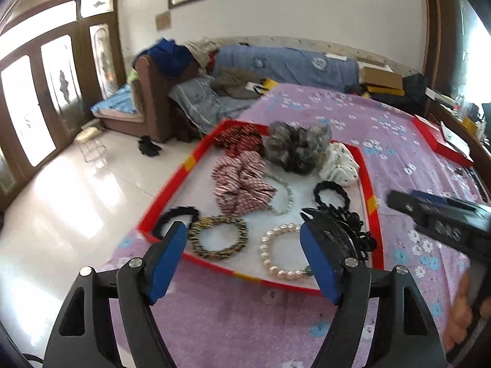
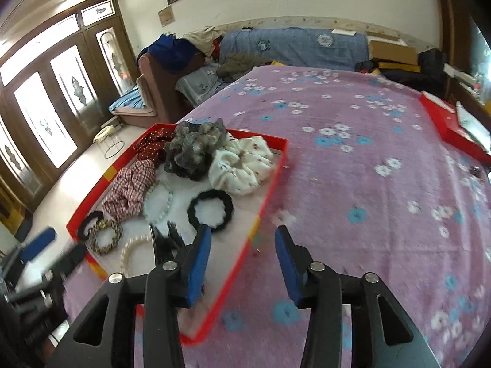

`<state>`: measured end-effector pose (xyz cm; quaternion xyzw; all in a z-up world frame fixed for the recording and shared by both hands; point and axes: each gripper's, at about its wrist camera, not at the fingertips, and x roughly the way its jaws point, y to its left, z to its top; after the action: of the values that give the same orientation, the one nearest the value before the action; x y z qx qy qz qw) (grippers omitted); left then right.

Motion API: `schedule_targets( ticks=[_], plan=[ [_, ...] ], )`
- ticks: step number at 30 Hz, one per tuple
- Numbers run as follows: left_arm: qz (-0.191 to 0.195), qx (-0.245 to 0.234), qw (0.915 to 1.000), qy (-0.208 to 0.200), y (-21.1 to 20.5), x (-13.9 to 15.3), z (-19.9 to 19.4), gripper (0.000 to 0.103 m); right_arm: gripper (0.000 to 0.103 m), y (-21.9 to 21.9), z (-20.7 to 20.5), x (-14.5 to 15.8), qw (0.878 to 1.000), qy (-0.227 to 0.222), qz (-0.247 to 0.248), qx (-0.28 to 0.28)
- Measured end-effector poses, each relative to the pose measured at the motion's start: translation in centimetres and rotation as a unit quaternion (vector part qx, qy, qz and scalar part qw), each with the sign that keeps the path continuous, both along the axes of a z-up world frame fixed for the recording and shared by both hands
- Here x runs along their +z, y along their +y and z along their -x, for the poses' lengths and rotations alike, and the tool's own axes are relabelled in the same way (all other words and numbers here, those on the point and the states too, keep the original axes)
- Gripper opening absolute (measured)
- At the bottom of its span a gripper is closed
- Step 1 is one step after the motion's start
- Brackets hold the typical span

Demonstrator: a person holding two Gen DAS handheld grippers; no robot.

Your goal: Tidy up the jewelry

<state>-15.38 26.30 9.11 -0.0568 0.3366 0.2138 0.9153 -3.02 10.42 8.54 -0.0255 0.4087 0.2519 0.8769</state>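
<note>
The left gripper is hovering at the bottom centre of its own view, jaws standing wide apart with nothing between the blue pads. Through the gap I am seeing a leopard-print hair tie and a pearl bracelet, both lying flat in the red tray. Just behind the right pad, a black claw clip is resting on the tray floor.

The right gripper is hanging at the bottom centre of the right wrist view, jaws partly open and gripping nothing; it is sitting above the tray's right rim, one pad over the tray and one over the purple flowered cloth.

Moving outward in the left wrist view, a red-and-white plaid scrunchie is lying mid-tray, overlapping a pale green bead bracelet. A black hair tie is sitting to the right of it, and another black hair tie is tucked into the tray's lower left corner. Along the far edge, a dark red dotted scrunchie, a grey sheer scrunchie and a white flowered scrunchie are crowding together, touching.

At the right edge of the frame, a second red box is sitting on the cloth, well apart from the tray. Beyond the table, a sofa piled with blue bedding is standing against the wall.
</note>
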Motion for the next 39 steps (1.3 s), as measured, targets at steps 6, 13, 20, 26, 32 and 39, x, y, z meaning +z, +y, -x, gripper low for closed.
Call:
schedule_targets(
  ticks=[6, 13, 20, 26, 32, 39],
  plan=[
    [-0.067, 0.056, 0.9936, -0.071, -0.9, 2.3, 3.8, 0.097, 0.061, -2.1, 4.3, 0.8, 0.999, -0.044, 0.023, -0.015],
    [-0.118, 0.091, 0.9787, -0.141, -2.3, 4.8, 8.1, 0.103, 0.065, -3.1, 9.4, 1.0, 0.995, -0.086, 0.045, -0.032],
    [-0.140, 0.052, 0.9795, -0.135, -4.3, 4.9, 9.3, 0.103, 0.070, -2.5, 13.2, 1.1, 0.987, -0.134, 0.076, -0.052],
    [-0.108, 0.025, 0.9879, -0.108, -4.3, 3.3, 9.3, 0.103, 0.071, -2.9, 13.7, 0.2, 0.988, -0.118, 0.077, -0.059],
    [-0.105, 0.015, 0.9914, -0.076, -4.6, 1.2, 8.8, 0.103, 0.071, -2.9, 13.4, -0.6, 0.990, -0.104, 0.076, -0.066],
    [-0.073, 0.007, 0.9964, -0.041, -4.0, -0.5, 7.7, 0.103, 0.071, -3.1, 12.7, -1.6, 0.990, -0.089, 0.077, -0.076]
  ],
)
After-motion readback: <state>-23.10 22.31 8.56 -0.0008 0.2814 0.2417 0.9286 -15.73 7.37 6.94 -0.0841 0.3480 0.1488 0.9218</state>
